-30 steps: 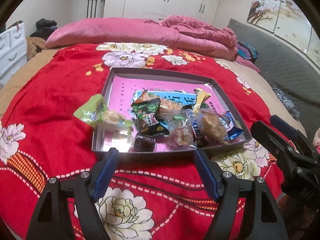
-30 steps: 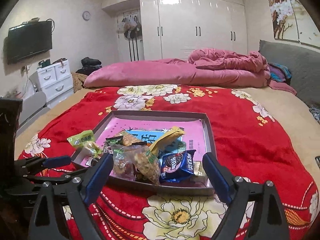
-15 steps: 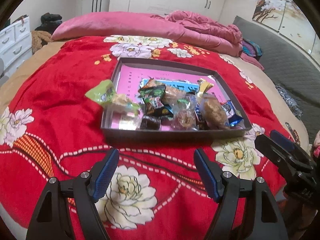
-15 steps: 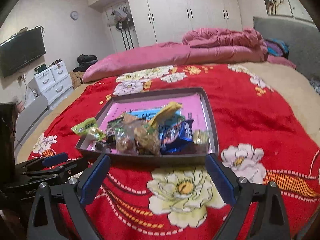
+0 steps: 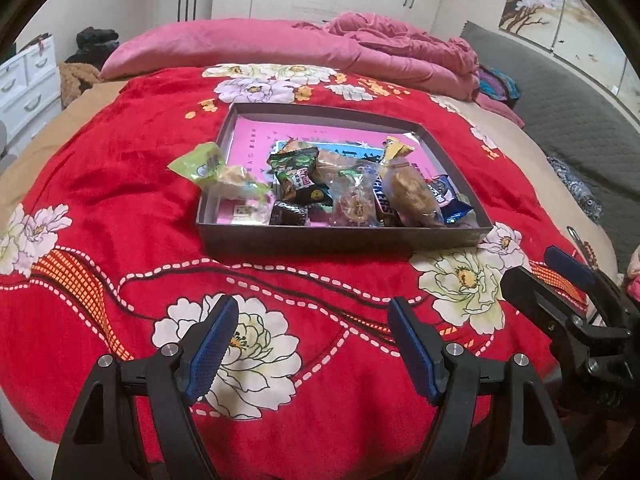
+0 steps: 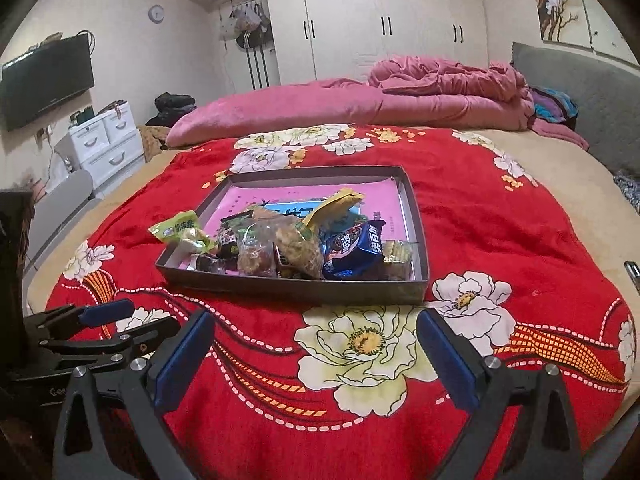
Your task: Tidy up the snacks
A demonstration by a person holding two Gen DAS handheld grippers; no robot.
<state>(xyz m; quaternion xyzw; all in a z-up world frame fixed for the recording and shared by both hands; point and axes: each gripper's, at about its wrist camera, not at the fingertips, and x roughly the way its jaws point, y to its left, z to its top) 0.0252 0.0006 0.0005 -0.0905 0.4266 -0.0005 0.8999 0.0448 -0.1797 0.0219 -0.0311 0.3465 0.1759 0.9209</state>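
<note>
A shallow grey box [image 5: 340, 236] with a pink bottom lies on the red flowered blanket [image 5: 120, 208]; it also shows in the right wrist view [image 6: 288, 286]. Several wrapped snacks are piled at its near end, among them a blue biscuit pack [image 6: 354, 250] and a yellow packet [image 6: 336, 206]. A light green packet [image 5: 198, 165] hangs over the box's left rim. My left gripper [image 5: 312, 322] is open and empty, well short of the box. My right gripper [image 6: 314, 330] is open and empty, also short of it.
A pink duvet [image 6: 360, 106] is heaped at the bed's far side. A grey headboard [image 5: 560, 100] runs along the right. White drawers [image 6: 106, 140] and a wall television [image 6: 46, 80] stand at the left. The bed's near edge lies just under both grippers.
Both grippers have drawn back from the box toward the bed's near edge, still open. The box and snacks have not moved.
</note>
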